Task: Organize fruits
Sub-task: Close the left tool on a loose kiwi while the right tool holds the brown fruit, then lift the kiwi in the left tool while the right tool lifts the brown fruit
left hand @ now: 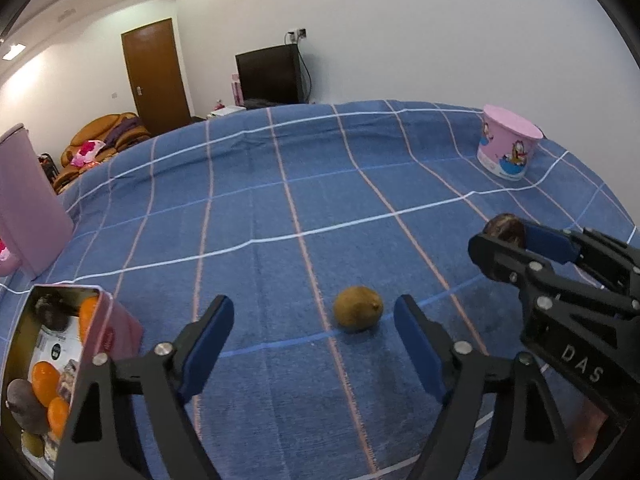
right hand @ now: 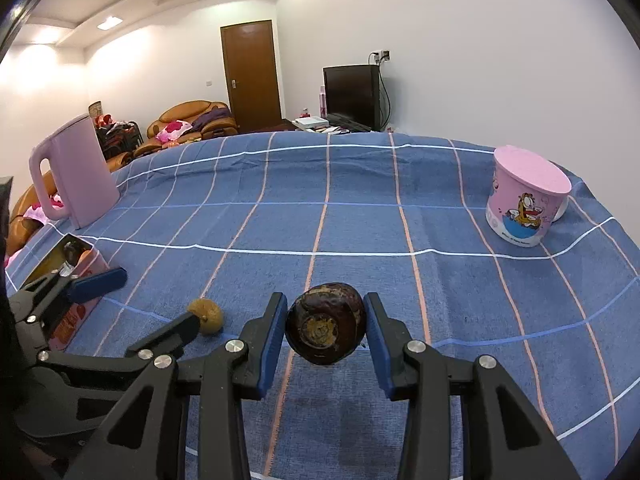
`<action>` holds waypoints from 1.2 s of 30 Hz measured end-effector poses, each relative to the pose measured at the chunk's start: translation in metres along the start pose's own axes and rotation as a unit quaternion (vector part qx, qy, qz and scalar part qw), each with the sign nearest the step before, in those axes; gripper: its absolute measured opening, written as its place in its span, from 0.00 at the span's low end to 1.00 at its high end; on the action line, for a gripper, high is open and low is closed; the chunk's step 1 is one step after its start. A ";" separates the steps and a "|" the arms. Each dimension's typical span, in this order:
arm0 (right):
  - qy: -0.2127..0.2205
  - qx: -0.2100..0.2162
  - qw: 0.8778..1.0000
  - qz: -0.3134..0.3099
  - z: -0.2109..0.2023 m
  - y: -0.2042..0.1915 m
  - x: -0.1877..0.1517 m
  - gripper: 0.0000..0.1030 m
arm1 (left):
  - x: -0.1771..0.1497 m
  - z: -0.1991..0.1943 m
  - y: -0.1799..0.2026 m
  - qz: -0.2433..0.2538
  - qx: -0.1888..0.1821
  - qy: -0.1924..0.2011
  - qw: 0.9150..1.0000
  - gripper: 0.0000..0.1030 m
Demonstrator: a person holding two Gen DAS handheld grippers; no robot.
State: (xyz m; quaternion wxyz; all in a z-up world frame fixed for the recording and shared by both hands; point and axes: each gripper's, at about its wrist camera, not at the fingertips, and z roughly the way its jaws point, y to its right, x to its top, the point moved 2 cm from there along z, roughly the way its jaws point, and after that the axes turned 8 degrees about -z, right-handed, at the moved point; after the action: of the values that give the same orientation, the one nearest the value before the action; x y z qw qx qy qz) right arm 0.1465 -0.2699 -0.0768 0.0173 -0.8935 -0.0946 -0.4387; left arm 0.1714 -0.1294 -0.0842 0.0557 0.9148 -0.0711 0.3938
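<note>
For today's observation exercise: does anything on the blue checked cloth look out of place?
Yes. One small brownish-green round fruit lies alone on the cloth, outside the pink tin box that holds the other fruits. Nothing looks spilled or damaged.

Matt woven cloth; glossy dark fruit; shiny tin box.

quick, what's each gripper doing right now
left gripper: open, holding nothing, kiwi between its fingers.
right gripper: shut on dark round fruit.

A blue cloth (white and pink checks), a brown-green fruit, a pink cartoon-printed tub.
</note>
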 end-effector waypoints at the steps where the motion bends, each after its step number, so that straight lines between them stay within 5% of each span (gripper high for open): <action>1: 0.000 0.000 1.000 0.000 0.000 0.000 0.000 0.40 | 0.000 0.001 0.001 0.003 -0.002 -0.003 1.000 0.77; 14: -0.001 0.000 1.000 0.006 0.000 0.002 -0.001 0.40 | -0.002 0.018 0.009 0.013 -0.029 -0.044 0.999 0.60; 19: 0.001 0.001 1.000 0.004 0.000 0.001 -0.001 0.40 | -0.001 0.024 0.008 0.006 -0.048 -0.060 0.997 0.31; 36: 0.032 0.014 0.999 -0.010 -0.011 -0.003 -0.001 0.40 | 0.002 0.001 0.002 -0.008 -0.057 -0.001 0.998 0.31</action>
State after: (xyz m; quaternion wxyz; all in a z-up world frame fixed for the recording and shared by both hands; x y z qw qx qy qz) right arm 0.1371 -0.2688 -0.0706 0.0280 -0.8777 -0.1092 -0.4657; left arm 0.1728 -0.1317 -0.0836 0.1110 0.9109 -0.0861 0.3880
